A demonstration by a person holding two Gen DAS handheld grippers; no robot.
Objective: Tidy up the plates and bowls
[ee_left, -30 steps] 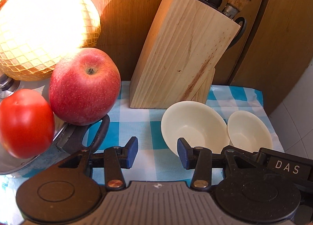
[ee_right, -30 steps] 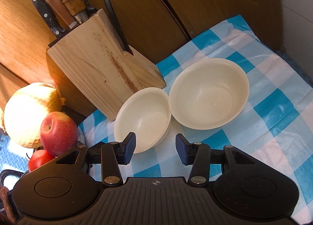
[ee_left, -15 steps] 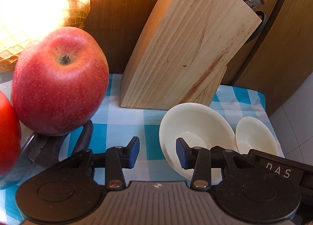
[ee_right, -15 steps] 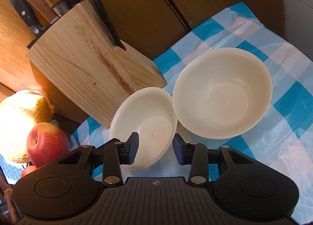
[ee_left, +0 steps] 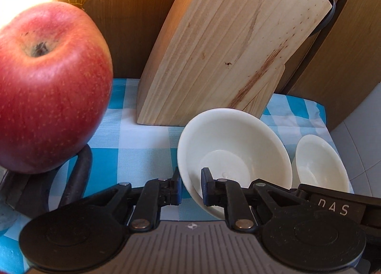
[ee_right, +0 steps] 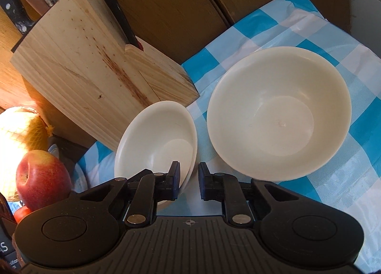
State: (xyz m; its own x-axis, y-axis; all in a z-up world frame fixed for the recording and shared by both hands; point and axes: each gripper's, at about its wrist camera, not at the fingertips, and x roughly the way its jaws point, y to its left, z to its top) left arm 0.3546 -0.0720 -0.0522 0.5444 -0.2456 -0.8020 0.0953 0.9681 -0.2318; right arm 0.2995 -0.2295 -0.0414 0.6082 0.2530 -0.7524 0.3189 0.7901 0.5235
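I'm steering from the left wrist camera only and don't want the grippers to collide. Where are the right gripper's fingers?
Observer: The right gripper has its jaws either side of the near rim of the bowl beside the knife block.
Operator: Does that bowl touch the other one? They overlap in my view.
Observer: No. A strip of checked cloth shows between it and the second bowl.

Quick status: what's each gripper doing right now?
Left gripper: closed on the rim of the smaller bowl.
Right gripper: closed on the same bowl's opposite rim.
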